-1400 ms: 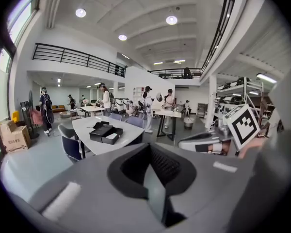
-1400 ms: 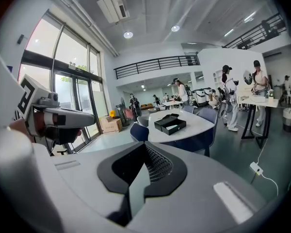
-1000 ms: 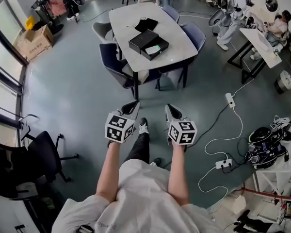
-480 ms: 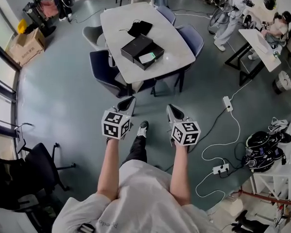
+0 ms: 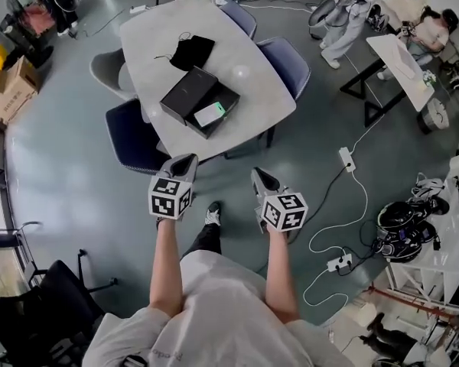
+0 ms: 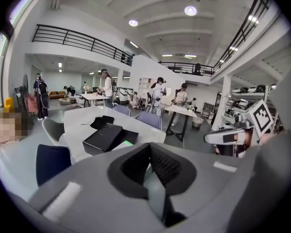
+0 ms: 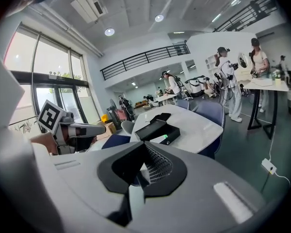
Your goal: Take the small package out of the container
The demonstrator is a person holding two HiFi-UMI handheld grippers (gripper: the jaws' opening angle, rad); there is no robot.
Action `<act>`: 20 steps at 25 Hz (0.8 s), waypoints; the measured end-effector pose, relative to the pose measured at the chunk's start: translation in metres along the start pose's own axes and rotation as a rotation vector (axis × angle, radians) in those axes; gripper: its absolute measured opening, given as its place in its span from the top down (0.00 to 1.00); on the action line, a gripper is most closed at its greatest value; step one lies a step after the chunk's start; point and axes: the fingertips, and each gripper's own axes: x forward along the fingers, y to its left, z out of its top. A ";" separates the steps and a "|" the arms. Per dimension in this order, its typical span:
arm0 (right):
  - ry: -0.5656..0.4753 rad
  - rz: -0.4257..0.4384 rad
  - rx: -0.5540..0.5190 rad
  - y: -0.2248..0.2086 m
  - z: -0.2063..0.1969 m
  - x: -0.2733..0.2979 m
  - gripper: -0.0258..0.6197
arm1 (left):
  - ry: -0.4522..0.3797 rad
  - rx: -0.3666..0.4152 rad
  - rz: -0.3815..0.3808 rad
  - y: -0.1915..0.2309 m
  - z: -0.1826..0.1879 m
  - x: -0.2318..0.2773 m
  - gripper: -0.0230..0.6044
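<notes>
Both grippers were held well short of the desk (image 5: 161,21), over the floor. The small package (image 5: 210,114) was seen lying in the open black container (image 5: 190,94) near the desk's near edge, well apart from both sets of jaws and ahead of them.

The left gripper (image 5: 187,161) was shown with its jaws pressed together and nothing between them. The right gripper (image 5: 258,176) was likewise closed on nothing.

One container, one package and one black pouch (image 5: 187,52) were counted on the desk, and four chairs (image 5: 130,136) were drawn up around it.

In the left gripper view the container (image 6: 106,136) was clear, but the package (image 6: 122,144) was partly cut off by the gripper's own body. In the right gripper view only a pale sliver of the package (image 7: 160,139) was seen beside the container (image 7: 154,128). Its print could not be read.
</notes>
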 end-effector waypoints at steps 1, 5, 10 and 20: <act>0.004 -0.006 0.004 -0.004 0.005 0.013 0.96 | 0.007 0.002 -0.011 0.009 0.005 0.012 0.88; 0.016 -0.001 0.040 -0.010 0.022 0.066 0.96 | 0.036 0.018 -0.048 0.043 0.022 0.053 0.88; 0.063 0.107 0.076 0.024 0.028 0.117 0.96 | 0.107 0.076 -0.126 0.061 0.023 0.093 0.88; 0.137 0.084 0.095 0.028 0.013 0.165 0.96 | 0.203 0.116 -0.214 0.083 -0.004 0.136 0.85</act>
